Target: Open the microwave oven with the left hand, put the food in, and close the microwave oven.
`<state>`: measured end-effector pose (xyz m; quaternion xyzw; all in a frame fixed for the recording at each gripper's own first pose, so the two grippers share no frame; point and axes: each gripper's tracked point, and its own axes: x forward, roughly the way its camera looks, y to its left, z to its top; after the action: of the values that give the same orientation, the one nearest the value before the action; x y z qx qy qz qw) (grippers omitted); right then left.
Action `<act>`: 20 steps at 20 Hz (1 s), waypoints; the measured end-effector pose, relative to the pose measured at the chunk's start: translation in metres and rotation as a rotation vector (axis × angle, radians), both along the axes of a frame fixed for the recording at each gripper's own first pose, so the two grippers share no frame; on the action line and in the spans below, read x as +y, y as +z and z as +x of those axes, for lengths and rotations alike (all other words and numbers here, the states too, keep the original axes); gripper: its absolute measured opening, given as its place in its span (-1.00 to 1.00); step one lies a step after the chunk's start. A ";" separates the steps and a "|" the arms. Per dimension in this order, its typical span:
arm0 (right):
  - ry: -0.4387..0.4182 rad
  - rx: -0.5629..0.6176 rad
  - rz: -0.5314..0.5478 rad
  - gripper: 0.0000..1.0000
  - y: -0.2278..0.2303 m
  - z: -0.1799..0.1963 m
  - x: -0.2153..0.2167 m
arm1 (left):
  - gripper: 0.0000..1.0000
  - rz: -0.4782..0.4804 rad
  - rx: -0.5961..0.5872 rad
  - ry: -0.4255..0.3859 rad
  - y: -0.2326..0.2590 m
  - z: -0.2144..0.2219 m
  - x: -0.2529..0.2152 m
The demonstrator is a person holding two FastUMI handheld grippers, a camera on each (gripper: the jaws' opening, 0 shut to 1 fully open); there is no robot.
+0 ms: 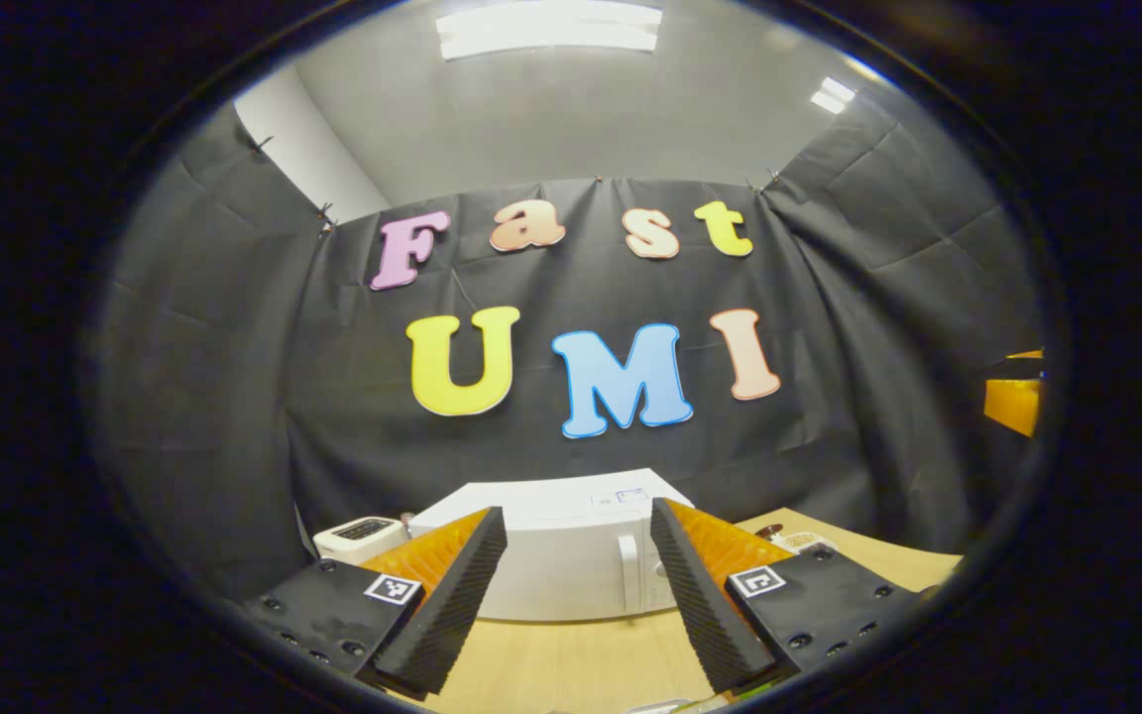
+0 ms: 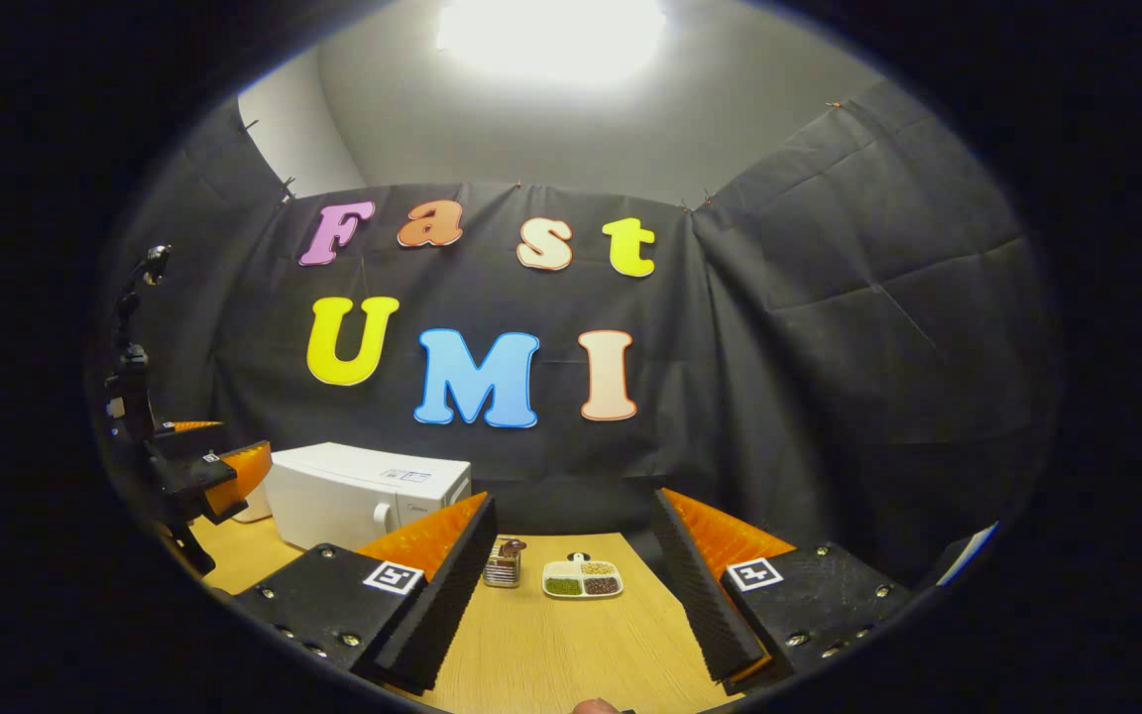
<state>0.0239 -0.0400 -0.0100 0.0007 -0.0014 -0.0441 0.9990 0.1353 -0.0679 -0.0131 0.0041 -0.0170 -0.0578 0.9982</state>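
Note:
A white microwave oven (image 1: pixel 556 565) stands shut on the wooden table, straight ahead of my left gripper (image 1: pixel 579 531), whose fingers are spread wide with nothing between them; its vertical door handle (image 1: pixel 628 570) shows near its right side. In the right gripper view the microwave oven (image 2: pixel 358 493) sits at the left. A small white divided tray of food (image 2: pixel 582 579) lies on the table ahead of my right gripper (image 2: pixel 576 521), which is open and holds nothing. The left gripper (image 2: pixel 199 466) shows far left, in front of the oven.
A small glass jar with a dark lid (image 2: pixel 504 562) stands just left of the food tray. A small white appliance (image 1: pixel 361 537) sits left of the microwave. The wooden table (image 2: pixel 571 645) stretches toward me. Black cloth walls enclose the back and sides.

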 end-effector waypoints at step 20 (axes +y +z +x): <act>-0.297 0.084 -0.086 0.91 -0.012 0.004 0.006 | 1.00 0.016 0.196 -0.204 -0.164 0.173 -0.076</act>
<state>0.0275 -0.0336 -0.0219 -0.0439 0.0383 -0.1912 0.9798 0.3078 -0.1439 -0.1773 0.0045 0.0805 -0.1592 0.9839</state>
